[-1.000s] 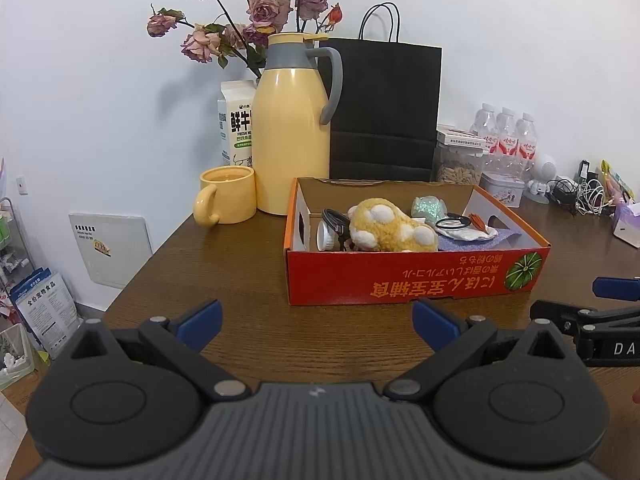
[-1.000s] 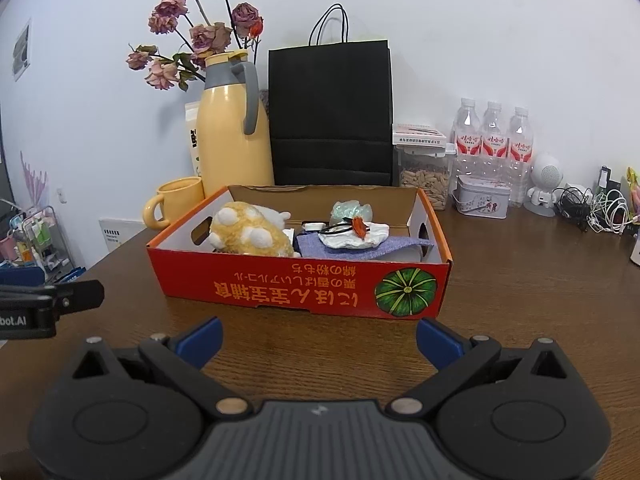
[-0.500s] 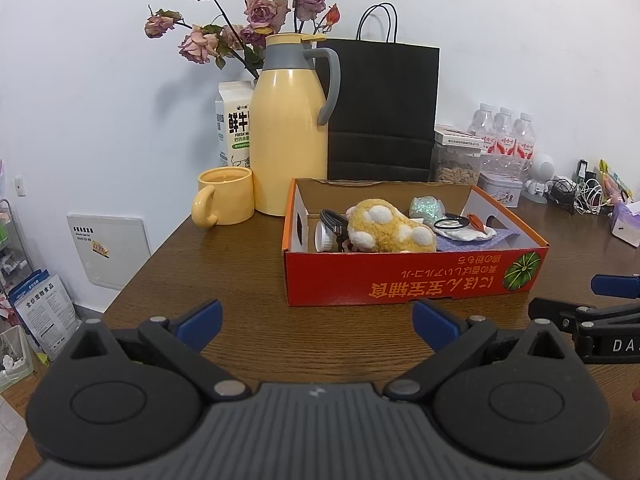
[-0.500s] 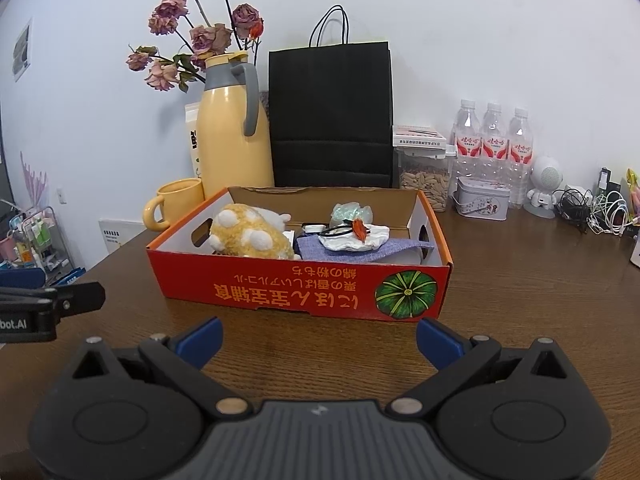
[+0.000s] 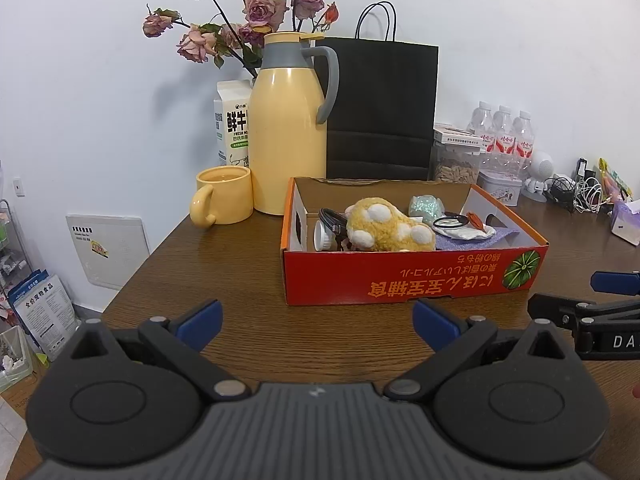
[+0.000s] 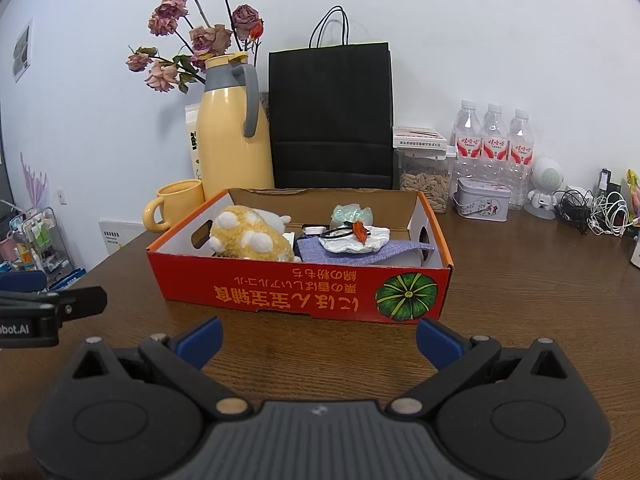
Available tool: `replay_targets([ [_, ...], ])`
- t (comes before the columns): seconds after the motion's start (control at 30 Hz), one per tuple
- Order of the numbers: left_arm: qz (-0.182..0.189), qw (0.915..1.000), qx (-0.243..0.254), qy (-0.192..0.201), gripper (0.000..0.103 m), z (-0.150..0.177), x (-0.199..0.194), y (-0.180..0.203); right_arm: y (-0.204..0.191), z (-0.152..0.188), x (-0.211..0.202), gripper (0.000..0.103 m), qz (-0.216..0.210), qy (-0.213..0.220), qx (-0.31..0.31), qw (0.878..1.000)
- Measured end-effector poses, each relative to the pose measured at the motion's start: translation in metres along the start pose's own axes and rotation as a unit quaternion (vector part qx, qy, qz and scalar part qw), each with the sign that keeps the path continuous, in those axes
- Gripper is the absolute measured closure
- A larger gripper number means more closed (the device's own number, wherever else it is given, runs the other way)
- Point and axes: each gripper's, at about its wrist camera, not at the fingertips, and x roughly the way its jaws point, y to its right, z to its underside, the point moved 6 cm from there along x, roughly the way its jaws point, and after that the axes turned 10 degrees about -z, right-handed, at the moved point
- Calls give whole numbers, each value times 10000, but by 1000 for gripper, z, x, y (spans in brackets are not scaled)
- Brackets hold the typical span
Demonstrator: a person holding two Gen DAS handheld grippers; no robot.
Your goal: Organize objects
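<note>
Step unsettled: one shallow red cardboard box (image 6: 304,292) on brown wooden counter (image 6: 520,300), holding one yellow white-spotted plush toy (image 6: 250,240), one lilac cloth (image 6: 352,254), one black ring (image 5: 448,222), other small bits. Fits either items gathered in, or waiting for removal. Left tool (image 5: 316,316) and right tool (image 6: 318,338): one each, both spread apart, empty, short of box.

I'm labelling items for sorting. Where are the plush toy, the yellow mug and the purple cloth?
plush toy (image 5: 390,226), left wrist view, on its yellow back.
yellow mug (image 5: 228,196), left wrist view, on its side wall.
purple cloth (image 6: 360,254), right wrist view, on its flat top.
</note>
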Motion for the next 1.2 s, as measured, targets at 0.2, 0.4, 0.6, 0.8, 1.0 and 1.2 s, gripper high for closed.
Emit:
replay_targets([
  [0.2, -4, 10000, -1, 0, 0, 0, 0, 0, 0, 0, 0, 0, 0, 3, -1, 10000],
  [0.4, 3, 10000, 3, 2, 0, 1, 0, 0, 0, 0, 0, 0, 4, 0, 1, 10000],
  [0.6, 29, 10000, 8, 17, 0, 1, -1, 1, 0, 0, 0, 0, 1, 3, -2, 10000],
  [0.8, 27, 10000, 7, 19, 0, 1, -1, 2, 0, 0, 0, 0, -1, 3, -3, 10000],
  [1.0, 59, 10000, 35, -8, 0, 1, -1, 2, 0, 0, 0, 0, 1, 0, -2, 10000],
  [1.2, 52, 10000, 29, 32, 0, 1, -1, 0, 0, 0, 0, 0, -5, 2, -4, 10000],
])
